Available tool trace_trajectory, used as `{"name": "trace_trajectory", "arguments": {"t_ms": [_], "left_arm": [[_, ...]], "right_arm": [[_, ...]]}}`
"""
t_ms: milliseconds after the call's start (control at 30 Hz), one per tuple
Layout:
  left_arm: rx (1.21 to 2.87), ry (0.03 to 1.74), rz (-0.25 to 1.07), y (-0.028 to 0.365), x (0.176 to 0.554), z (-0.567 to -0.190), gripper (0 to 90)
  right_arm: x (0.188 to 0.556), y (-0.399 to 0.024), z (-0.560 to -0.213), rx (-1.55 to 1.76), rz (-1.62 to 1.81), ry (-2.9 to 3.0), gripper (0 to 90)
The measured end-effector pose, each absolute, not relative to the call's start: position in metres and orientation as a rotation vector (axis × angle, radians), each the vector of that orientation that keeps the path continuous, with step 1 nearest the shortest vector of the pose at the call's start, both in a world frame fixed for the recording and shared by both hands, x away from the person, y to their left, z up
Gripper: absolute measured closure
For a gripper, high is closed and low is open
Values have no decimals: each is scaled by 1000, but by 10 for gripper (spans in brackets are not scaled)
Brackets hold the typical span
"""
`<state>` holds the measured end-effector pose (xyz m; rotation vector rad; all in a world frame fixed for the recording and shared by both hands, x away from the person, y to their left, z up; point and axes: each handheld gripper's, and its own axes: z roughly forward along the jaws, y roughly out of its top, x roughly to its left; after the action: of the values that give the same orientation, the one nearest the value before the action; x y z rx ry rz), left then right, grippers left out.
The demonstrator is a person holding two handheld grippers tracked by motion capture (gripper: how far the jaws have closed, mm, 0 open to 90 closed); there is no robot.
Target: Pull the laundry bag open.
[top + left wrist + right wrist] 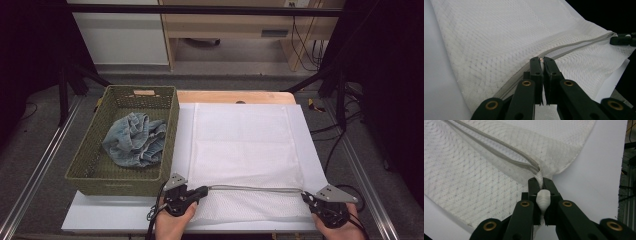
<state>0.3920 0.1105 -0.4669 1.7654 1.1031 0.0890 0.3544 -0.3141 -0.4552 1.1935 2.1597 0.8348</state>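
Two hands at the near edge of the table [100, 220] each hold a black gripper. Between them lies a white mesh laundry bag [245, 145], spread flat on a white sheet, its body stretching away toward the far side of the table. Its grey zipper [255, 189] runs left to right along the near edge, stretched between the grippers. Pressed together, the left gripper [202, 190] pinches the zipper's small metal pull at its left end. Equally tight, the right gripper [306, 196] pinches the bunched corner of mesh at the right end. Left of the bag sits a green woven basket [90, 172] holding crumpled denim [134, 140].
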Motion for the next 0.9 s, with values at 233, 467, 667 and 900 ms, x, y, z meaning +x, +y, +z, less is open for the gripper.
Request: {"name": "trace_trajectory", "arguments": {"t_ms": [233,467,667,900], "left_arm": [[1759,1114,98,115,391,-468,868],[1761,1118,104,118,389,-470,867],[1757,1127,120,121,386,-472,867],[1735,1130,129,123,384,-473,868]], "right_arm": [[354,-315,-455,1201,828,2155,867],[354,-316,-455,1189,825,2152,867],[353,-316,-456,1201,811,2148,867],[354,-317,-456,1199,810,2150,867]]}}
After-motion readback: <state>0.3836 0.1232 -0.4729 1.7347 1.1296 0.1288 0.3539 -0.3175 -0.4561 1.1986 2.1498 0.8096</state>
